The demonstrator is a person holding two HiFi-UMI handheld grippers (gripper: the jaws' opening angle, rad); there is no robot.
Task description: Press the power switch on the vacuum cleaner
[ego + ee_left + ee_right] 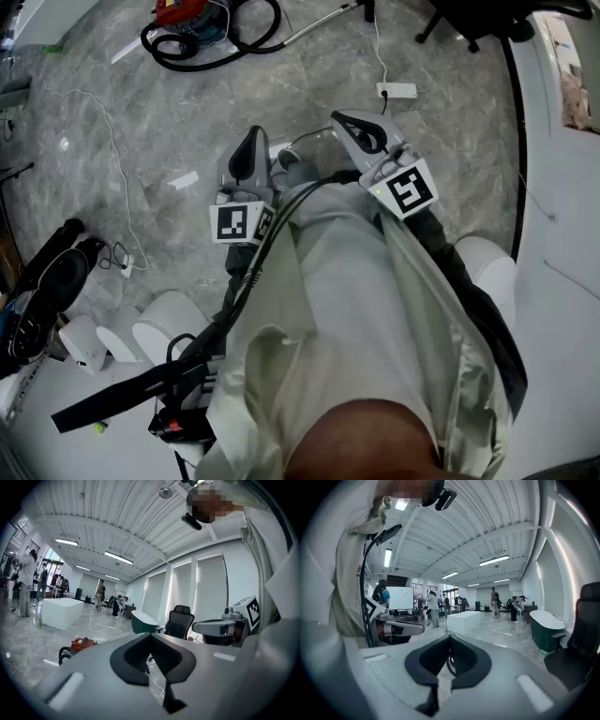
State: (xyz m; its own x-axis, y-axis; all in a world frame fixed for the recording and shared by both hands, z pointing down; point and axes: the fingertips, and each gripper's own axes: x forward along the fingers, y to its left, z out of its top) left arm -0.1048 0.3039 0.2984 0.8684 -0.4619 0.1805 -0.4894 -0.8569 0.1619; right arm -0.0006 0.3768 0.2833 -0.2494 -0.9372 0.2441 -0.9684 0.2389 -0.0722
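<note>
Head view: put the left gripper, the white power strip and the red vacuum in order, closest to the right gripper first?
1. Left gripper, right beside the right gripper.
2. Power strip, on the floor just ahead.
3. Vacuum, far ahead, to the left.

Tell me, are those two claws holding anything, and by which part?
Nothing is held. The left gripper and the right gripper both have their jaws closed together, empty. The vacuum cleaner sits well away from both.
</note>
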